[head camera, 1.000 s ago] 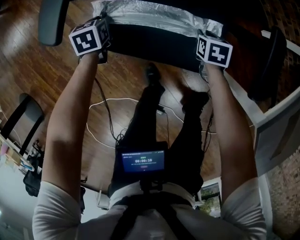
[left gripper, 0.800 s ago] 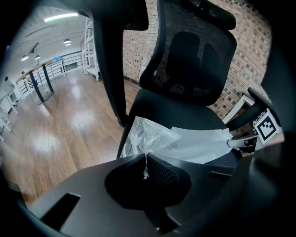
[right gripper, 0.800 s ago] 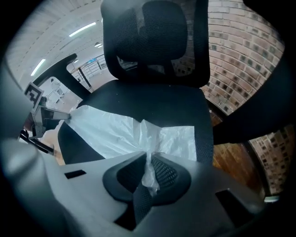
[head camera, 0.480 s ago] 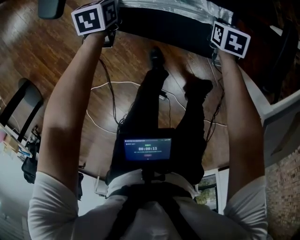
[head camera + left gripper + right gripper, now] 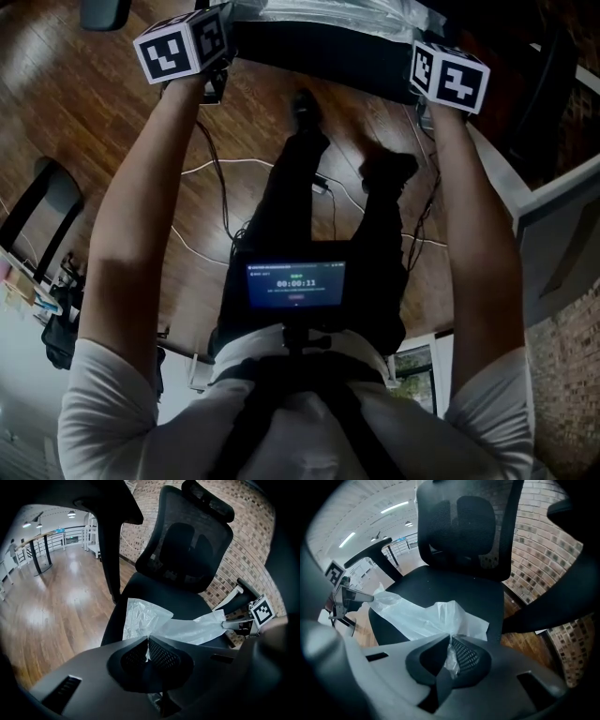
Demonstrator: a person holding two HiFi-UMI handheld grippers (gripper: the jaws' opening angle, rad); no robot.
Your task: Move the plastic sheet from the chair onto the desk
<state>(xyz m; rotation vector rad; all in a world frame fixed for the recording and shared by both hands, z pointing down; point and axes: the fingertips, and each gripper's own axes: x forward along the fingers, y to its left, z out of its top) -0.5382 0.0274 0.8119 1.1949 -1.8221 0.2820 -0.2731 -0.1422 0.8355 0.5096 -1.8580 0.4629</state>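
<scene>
Plastic sheet (image 5: 187, 630): spread over chair (image 5: 164, 590) seat, pinched at both ends for a level lift.
Left gripper (image 5: 147, 644): clamped on its edge.
Right gripper (image 5: 451, 648): likewise clamped.

Crinkled glossy plastic sheet (image 5: 140, 618), mesh chair (image 5: 187, 541)

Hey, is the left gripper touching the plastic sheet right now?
Touching. The left gripper view shows the left gripper pinching an edge of the plastic sheet between its shut jaws.

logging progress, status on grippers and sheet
Left gripper shut on plastic sheet. Right gripper shut on its other end. Sheet draped across chair seat. Nothing else on the seat.
</scene>
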